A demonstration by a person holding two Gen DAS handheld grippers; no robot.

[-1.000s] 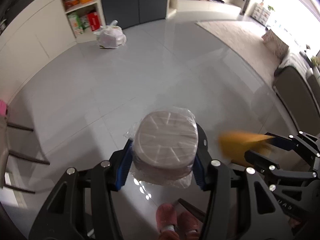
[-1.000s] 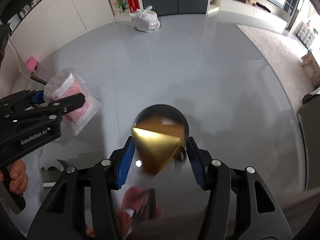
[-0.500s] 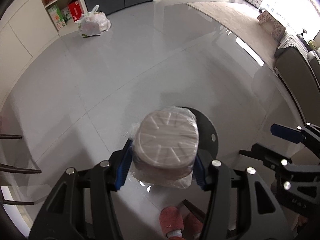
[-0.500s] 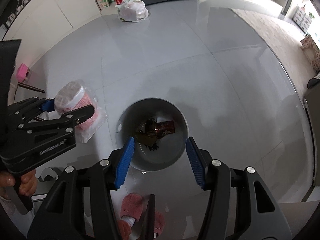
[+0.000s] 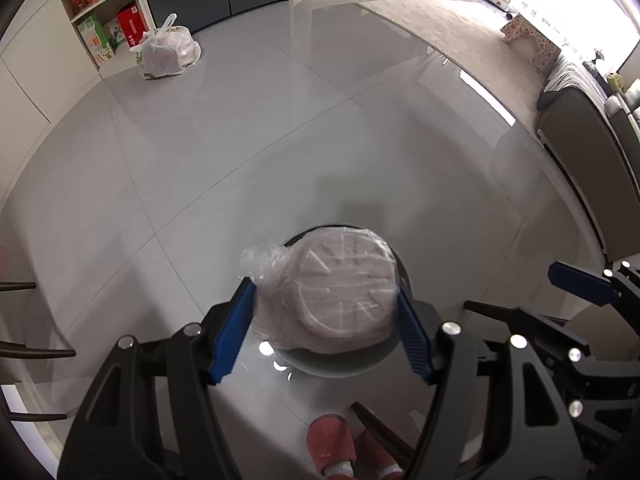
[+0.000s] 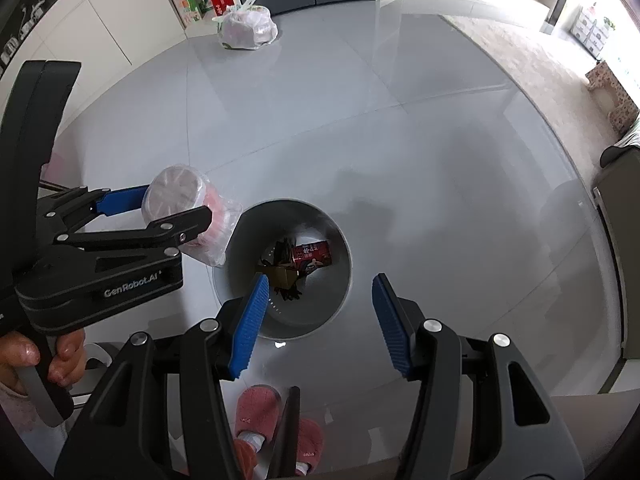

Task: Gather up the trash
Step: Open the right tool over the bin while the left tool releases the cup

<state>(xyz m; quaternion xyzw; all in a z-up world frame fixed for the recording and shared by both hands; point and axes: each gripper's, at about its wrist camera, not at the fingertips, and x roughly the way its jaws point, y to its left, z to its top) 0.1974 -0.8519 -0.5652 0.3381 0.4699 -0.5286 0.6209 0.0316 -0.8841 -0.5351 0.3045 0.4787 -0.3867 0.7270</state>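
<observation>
My left gripper (image 5: 326, 312) is shut on a plastic-wrapped round cup with a white lid (image 5: 340, 290); it holds it above the grey trash bin (image 5: 348, 366). In the right wrist view the wrapped cup (image 6: 188, 208) sits at the left rim of the bin (image 6: 336, 292), held by the left gripper (image 6: 160, 210). My right gripper (image 6: 316, 320) is open and empty above the bin's near rim. Inside the bin lie a red wrapper (image 6: 312, 254) and a gold-brown wrapper (image 6: 282, 276).
A tied white plastic bag (image 5: 168, 54) sits on the grey tile floor by open shelves (image 5: 108, 20); it also shows in the right wrist view (image 6: 248, 28). A sofa (image 5: 580, 152) and rug (image 5: 460, 36) are to the right. Pink slippers (image 6: 256, 412) stand below the grippers.
The right gripper opened and dropped the gold wrapper into the bin. The left gripper carried the wrapped cup over to the bin.
</observation>
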